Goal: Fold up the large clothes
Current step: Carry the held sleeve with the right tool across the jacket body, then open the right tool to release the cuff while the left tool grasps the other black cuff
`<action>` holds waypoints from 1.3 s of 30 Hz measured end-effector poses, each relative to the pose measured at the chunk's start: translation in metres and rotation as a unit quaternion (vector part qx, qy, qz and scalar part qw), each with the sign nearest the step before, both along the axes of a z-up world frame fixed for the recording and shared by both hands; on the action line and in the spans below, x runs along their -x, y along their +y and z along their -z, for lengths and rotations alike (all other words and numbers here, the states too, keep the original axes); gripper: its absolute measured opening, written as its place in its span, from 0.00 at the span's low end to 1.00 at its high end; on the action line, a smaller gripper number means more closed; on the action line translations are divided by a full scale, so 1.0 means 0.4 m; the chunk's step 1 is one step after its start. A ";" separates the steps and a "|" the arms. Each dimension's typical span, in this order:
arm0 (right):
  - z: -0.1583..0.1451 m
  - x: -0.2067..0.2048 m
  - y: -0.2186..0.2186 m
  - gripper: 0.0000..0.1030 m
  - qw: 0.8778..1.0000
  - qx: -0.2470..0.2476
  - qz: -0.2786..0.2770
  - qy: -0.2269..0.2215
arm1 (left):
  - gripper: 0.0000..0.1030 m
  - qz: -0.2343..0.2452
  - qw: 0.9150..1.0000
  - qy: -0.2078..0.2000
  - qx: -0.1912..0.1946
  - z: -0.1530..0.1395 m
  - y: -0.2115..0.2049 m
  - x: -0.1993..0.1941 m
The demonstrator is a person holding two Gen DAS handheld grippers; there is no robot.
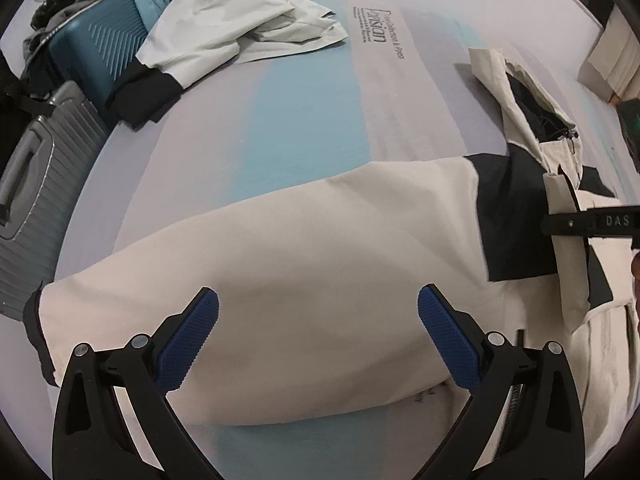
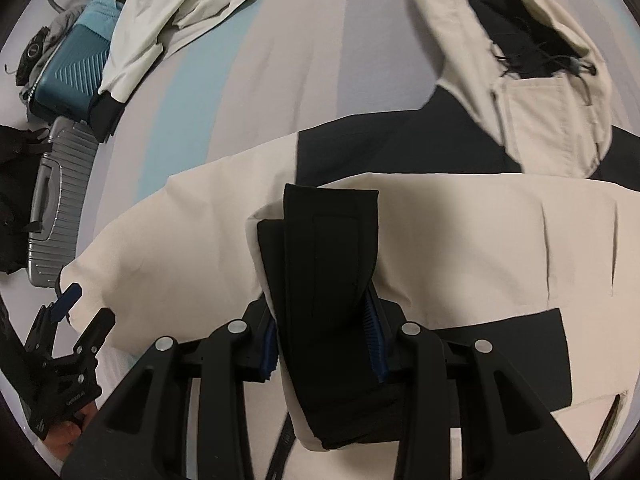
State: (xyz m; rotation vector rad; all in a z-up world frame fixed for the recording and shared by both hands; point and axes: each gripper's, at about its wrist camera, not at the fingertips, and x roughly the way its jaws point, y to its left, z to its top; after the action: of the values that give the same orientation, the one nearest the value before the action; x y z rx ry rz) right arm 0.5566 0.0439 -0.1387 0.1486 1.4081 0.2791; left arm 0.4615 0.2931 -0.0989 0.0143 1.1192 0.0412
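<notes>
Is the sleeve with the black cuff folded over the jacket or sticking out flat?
Folded over: the right tongs hold its cuff above the jacket.

A bedroom: mattress (image 1: pixel 280 120), 2 suitcases (image 1: pixel 96 52) beside it.

Printed lettering on the bed sheet (image 1: pixel 380 92) reads roughly "Dansian"; the smaller lines beside it are illegible. The right gripper (image 1: pixel 592 222) bears "DAS". Small print on the cream jacket (image 1: pixel 280 272) is unreadable.
</notes>
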 end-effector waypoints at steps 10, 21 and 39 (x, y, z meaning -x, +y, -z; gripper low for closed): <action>0.080 -0.015 0.037 0.52 0.999 0.041 -0.006 0.016 | 0.94 -0.002 1.000 0.016 -0.015 0.054 0.091 0.017; 0.021 0.006 0.084 0.67 0.998 -0.047 -0.004 0.048 | 0.94 -0.055 0.998 0.027 0.013 0.070 0.164 0.060; -0.061 0.066 0.079 0.91 0.990 0.065 -0.073 -0.098 | 0.94 -0.106 0.994 0.017 -0.019 0.051 0.400 0.180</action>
State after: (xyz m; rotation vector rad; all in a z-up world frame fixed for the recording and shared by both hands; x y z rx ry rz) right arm 0.5303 0.0754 -0.1144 -0.0892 1.2397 0.3132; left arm 0.3896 0.4530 -0.1192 -0.0709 1.1507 0.2532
